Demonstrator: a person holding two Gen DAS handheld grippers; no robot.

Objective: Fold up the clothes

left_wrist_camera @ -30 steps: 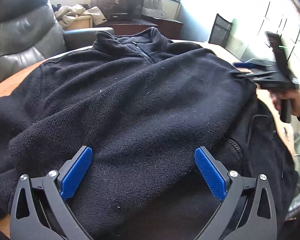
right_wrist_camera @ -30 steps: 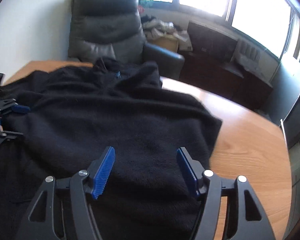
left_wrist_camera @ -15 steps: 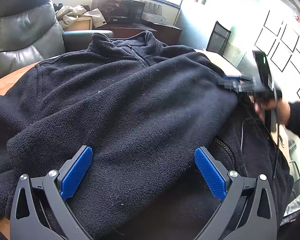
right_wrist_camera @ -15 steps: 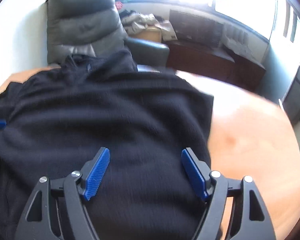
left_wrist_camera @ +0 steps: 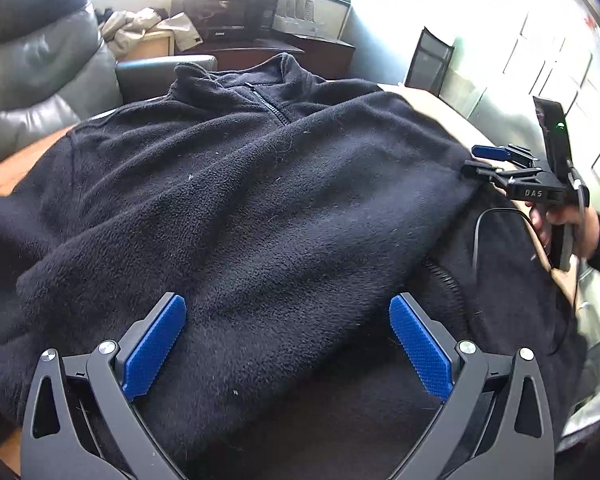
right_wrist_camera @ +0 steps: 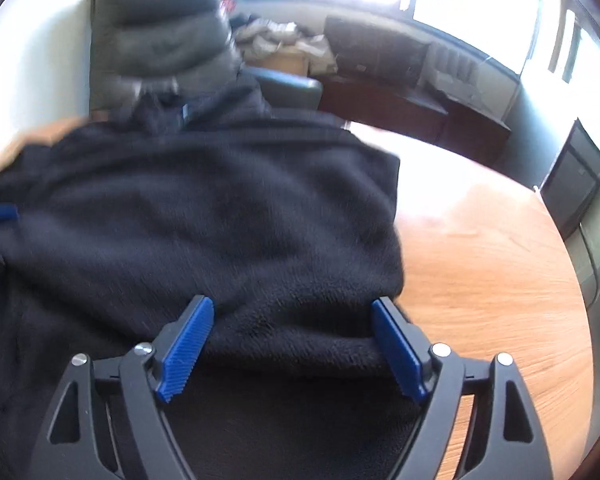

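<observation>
A black fleece pullover (left_wrist_camera: 260, 208) lies spread on the wooden table (right_wrist_camera: 480, 264), its collar and short zip (left_wrist_camera: 274, 110) at the far end. My left gripper (left_wrist_camera: 288, 320) hovers open over the near hem, with fleece between its blue pads. My right gripper (right_wrist_camera: 292, 324) is open too, and the fleece's folded side edge (right_wrist_camera: 300, 336) lies between its fingers. In the left wrist view, the right gripper (left_wrist_camera: 480, 161), held by a hand (left_wrist_camera: 576, 220), sits at the fleece's right edge. One blue pad (right_wrist_camera: 0, 213) of the left gripper shows at the far left of the right wrist view.
More dark fabric with a zip (left_wrist_camera: 444, 276) lies under the fleece on the right, with a black cable (left_wrist_camera: 496, 216) over it. A grey leather armchair (right_wrist_camera: 160, 36) stands behind the table, beside a dark low cabinet (right_wrist_camera: 384, 80). Bare wood shows right of the fleece.
The right gripper has come down closer to the fleece's side edge, which now lies between its fingers. The left gripper has stayed open over the near hem.
</observation>
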